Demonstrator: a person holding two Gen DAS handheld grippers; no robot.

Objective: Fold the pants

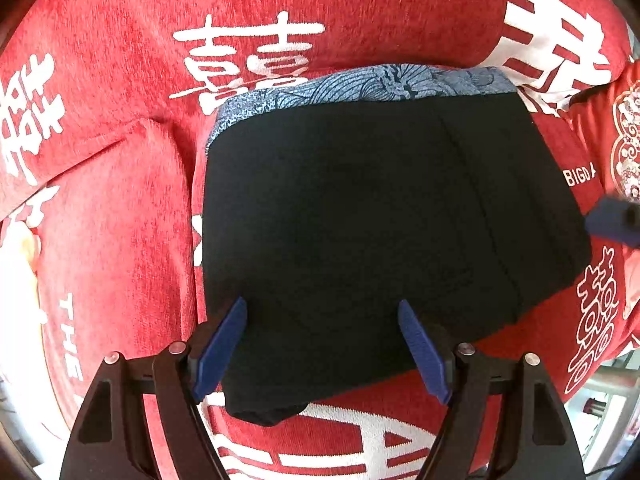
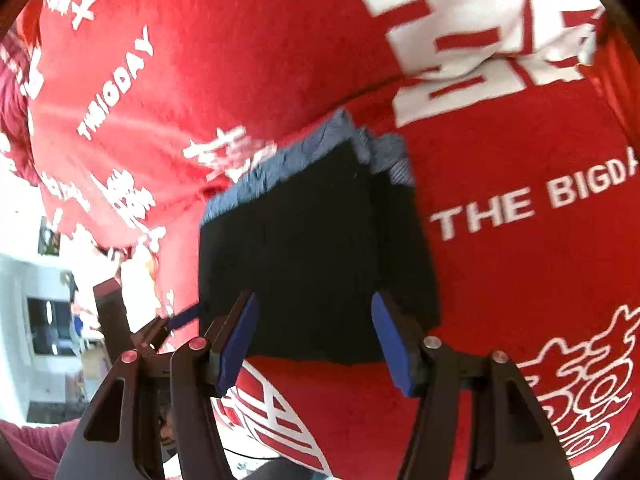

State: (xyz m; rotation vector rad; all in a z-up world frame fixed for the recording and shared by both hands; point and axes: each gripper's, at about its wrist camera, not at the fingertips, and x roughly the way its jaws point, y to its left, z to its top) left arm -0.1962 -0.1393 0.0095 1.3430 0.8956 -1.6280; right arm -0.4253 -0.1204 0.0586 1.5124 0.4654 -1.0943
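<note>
With both tools spread and holding nothing, the left gripper (image 1: 322, 344) and right gripper (image 2: 314, 336) hover over the folded pants (image 1: 360, 220) on the red blanket (image 1: 120, 220); a careless brush could undo the fold, exposing more blue patterned lining (image 1: 360, 84) at the far edge.

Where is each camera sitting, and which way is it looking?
Left wrist: on the left gripper, looking down over the black pants; its open blue fingers show.
Right wrist: on the right gripper, facing the pants from another side; its open fingers show.
Both see the pants and red blanket.
</note>
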